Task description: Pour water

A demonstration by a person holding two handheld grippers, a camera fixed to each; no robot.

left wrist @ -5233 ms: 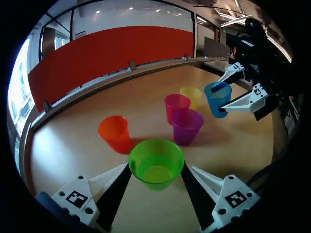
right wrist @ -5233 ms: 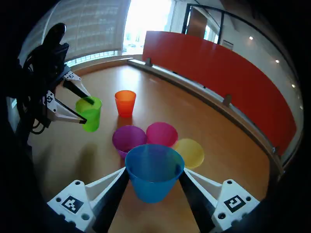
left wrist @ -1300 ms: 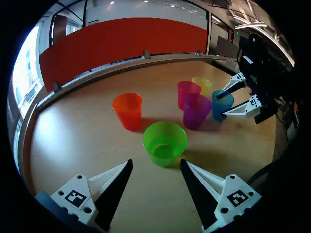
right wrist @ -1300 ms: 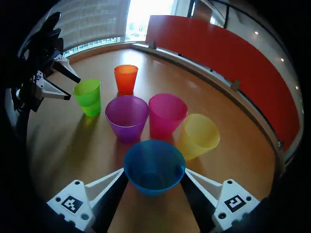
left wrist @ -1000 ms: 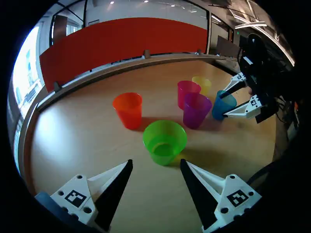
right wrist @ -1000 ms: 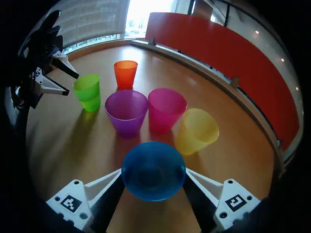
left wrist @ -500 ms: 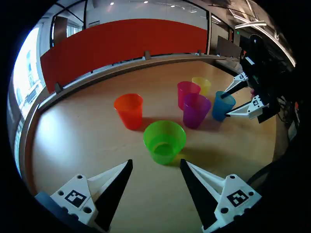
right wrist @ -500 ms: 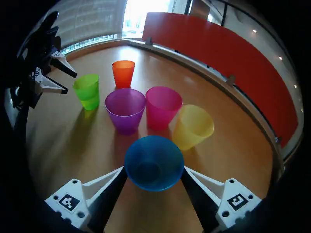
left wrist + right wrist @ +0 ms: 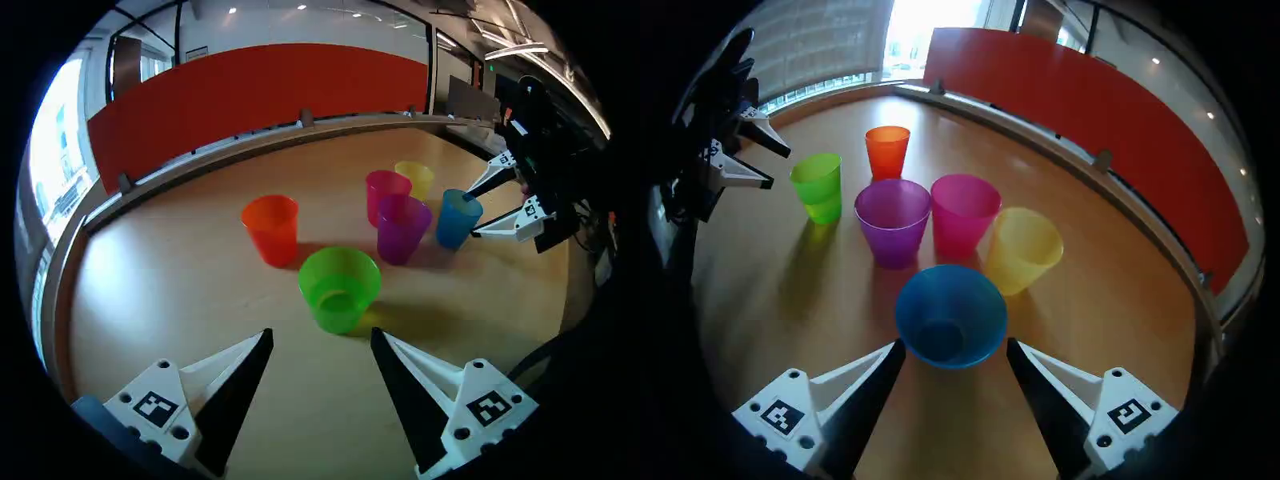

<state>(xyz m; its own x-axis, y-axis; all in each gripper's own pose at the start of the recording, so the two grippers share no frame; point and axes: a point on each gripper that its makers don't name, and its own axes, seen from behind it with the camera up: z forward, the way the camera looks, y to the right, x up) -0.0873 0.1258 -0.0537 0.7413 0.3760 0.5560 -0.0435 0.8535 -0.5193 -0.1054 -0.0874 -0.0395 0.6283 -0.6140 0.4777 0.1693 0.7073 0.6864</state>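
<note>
**Desk:** What sits nearest in the left gripper view?

**Photographer:** The left claw [image 9: 320, 340], its two white fingers spread wide and holding nothing. The green cup [image 9: 339, 288] stands upright on the wooden table [image 9: 160, 304] just ahead of the fingertips, clear of both.

**Desk:** And past that?

**Photographer:** The orange cup [image 9: 272, 230] stands to the left. The purple cup [image 9: 402, 228] is to the right, with the pink cup [image 9: 384, 194] and the yellow cup [image 9: 414, 178] close behind it. The blue cup [image 9: 458, 218] stands just right of the purple one. A long red wall [image 9: 264, 96] runs along the table's far edge.

**Desk:** Is the right claw [image 9: 954, 344] gripping anything?

**Photographer:** That cannot be told. In the right gripper view its fingers stand wide apart, with the near rim of the blue cup between the tips. The cup is upright on the table, and whether the fingers press on it cannot be made out. Beyond it the purple, pink and yellow cups stand in a row. The green and orange cups are farther back. The left claw reaches in at the far left, its tips just beside the green cup but apart from it.

**Desk:** Any water visible?

**Photographer:** Whether any cup holds water cannot be made out.
</note>
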